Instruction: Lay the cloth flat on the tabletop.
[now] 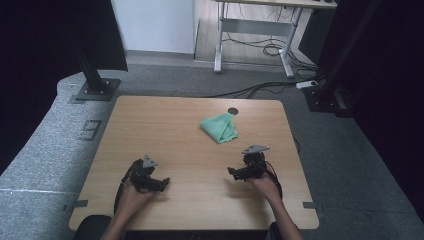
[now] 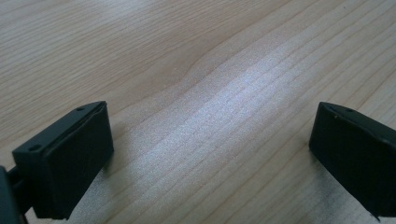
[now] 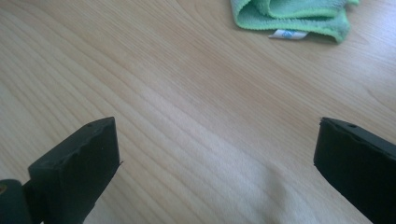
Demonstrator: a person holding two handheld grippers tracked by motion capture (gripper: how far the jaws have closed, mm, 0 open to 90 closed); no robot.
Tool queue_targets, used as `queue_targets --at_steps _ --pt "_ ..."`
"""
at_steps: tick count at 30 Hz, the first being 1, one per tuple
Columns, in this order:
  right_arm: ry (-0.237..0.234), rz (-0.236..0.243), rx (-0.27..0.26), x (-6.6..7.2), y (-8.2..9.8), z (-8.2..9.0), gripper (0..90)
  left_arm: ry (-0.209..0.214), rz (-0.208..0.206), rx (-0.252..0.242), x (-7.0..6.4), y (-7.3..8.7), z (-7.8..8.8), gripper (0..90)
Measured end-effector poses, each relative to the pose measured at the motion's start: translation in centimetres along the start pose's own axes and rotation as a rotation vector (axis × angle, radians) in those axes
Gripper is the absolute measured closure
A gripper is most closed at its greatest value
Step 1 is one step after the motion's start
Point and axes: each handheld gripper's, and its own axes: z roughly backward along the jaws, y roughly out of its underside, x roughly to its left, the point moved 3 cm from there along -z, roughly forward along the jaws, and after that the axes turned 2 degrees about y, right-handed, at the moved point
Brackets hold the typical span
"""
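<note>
High view is showing a folded green microfibre cloth (image 1: 220, 127) lying toward the far side of the wooden desk (image 1: 165, 125), with the left gripper (image 1: 159, 183) and right gripper (image 1: 236, 172) both resting well short of the cloth, jaws spread and gripping nothing. Judging by this, the reach is only starting; next, the right gripper, being nearer the cloth, is needing to advance and close on a folded edge.

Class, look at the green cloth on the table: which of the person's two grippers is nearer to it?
Right. The right gripper sits just in front of the green cloth, slightly to its right; the left gripper is farther off, at the table's near left.
</note>
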Motion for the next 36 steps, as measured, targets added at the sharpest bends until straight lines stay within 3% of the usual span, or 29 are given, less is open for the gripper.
queue_targets --at_steps 18,25,36 --pt "-0.034 -0.010 0.005 -0.5 -2.9 -3.2 9.7 0.001 0.000 0.000 0.0 0.0 0.0 0.0" --pt "-0.025 -0.018 0.006 -0.8 -4.2 -4.3 23.6 0.000 -0.001 0.001 0.0 0.0 0.0 0.0" --pt "-0.029 0.025 0.038 -0.6 -6.1 -6.6 59.1 0.000 -0.001 0.001 0.0 0.0 0.0 0.0"
